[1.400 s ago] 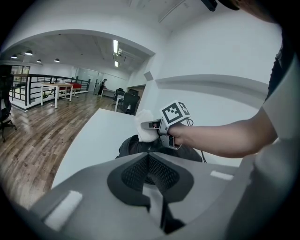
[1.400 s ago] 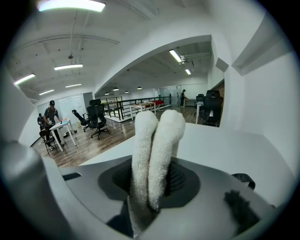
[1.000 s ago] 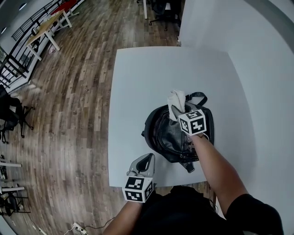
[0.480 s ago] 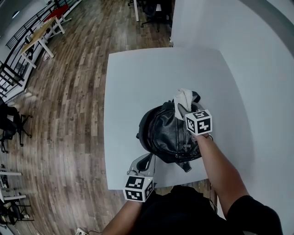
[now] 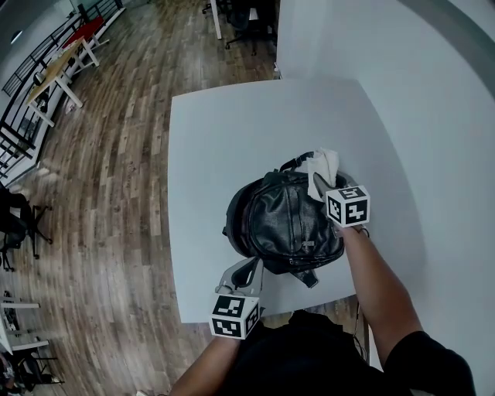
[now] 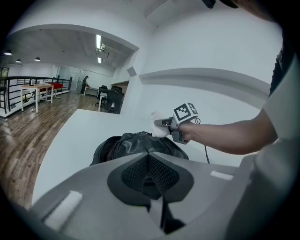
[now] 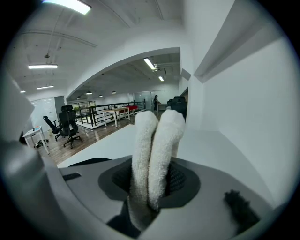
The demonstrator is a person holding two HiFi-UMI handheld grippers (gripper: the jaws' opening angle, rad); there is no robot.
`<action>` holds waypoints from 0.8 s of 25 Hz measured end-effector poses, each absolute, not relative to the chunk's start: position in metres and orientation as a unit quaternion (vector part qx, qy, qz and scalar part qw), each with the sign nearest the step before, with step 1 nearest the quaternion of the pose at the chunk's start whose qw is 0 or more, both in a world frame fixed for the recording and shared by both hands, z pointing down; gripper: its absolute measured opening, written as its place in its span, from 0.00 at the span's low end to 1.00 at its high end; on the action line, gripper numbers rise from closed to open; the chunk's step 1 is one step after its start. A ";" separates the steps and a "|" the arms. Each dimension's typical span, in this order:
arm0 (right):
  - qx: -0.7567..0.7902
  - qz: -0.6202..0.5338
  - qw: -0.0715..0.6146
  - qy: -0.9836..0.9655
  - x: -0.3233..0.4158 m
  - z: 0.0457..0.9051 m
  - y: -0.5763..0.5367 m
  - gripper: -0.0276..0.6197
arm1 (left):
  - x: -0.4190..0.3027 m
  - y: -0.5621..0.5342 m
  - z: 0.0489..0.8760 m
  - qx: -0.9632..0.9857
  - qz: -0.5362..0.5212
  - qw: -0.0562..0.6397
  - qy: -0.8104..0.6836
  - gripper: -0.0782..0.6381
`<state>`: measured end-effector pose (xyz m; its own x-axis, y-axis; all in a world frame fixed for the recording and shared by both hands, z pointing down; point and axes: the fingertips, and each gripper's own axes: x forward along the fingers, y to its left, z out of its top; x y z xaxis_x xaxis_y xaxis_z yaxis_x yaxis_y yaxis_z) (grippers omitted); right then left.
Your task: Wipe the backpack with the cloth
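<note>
On the white tabletop [image 5: 216, 155], toward its near edge & a bit R of centre, lies the black backpack [image 5: 282, 224], flat, glossy front up, top handle [image 5: 298, 162] pointing to the far side, a strap end [image 5: 309, 278] trailing toward the person. R hand-held gripper [image 5: 319, 186] sits at the backpack's far-R corner, just beside the handle, jaws pinching the cloth [image 5: 323, 164]. It's white terry, folded double; the right gripper view shows two thick rolls standing up out of the jaws w/ the pads pressed on either side. The cloth's free end pokes past the backpack's upper edge, over the tabletop; can't tell from the head view whether it touches the backpack. R marker cube [image 5: 348, 206] hangs over the backpack's R flank, bare forearm [image 5: 371, 278] running back to the person. L hand-held gripper [image 5: 246, 272] is at the tabletop's near edge, just L of the backpack's lower corner, near but apart from it. Its jaws are pressed together w/ nothing between them, per the left gripper view, which looks across the backpack at the R one. L cube [image 5: 233, 315] is off the tabletop, close to the body. Beyond: wood floor [image 5: 116, 193], white wall [image 5: 433, 116] on the R, office chairs [image 5: 247, 15] & desks [image 5: 58, 62] far off.
</note>
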<state>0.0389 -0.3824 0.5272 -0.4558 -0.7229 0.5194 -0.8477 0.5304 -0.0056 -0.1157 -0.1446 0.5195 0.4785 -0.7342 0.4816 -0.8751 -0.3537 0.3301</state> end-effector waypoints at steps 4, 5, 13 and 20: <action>0.483 0.134 0.232 -0.834 0.062 0.524 -0.381 0.24 | -0.107 -0.145 0.517 0.820 0.127 0.276 -0.486 0.12; 0.487 0.133 0.232 -0.832 0.066 0.522 -0.380 0.24 | -0.106 -0.146 0.516 0.821 0.127 0.275 -0.484 0.12; 0.512 0.134 0.230 -0.816 0.099 0.517 -0.376 0.24 | -0.097 -0.145 0.512 0.828 0.127 0.272 -0.474 0.12; 0.527 0.135 0.227 -0.808 0.115 0.512 -0.373 0.24 | -0.093 -0.143 0.509 0.830 0.127 0.270 -0.471 0.12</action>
<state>0.1152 -0.3730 0.5121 -0.3420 -0.7900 0.5089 -0.9125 0.4086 0.0210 -0.0933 -0.1434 0.5094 0.5248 -0.7125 0.4658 -0.8502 -0.4113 0.3288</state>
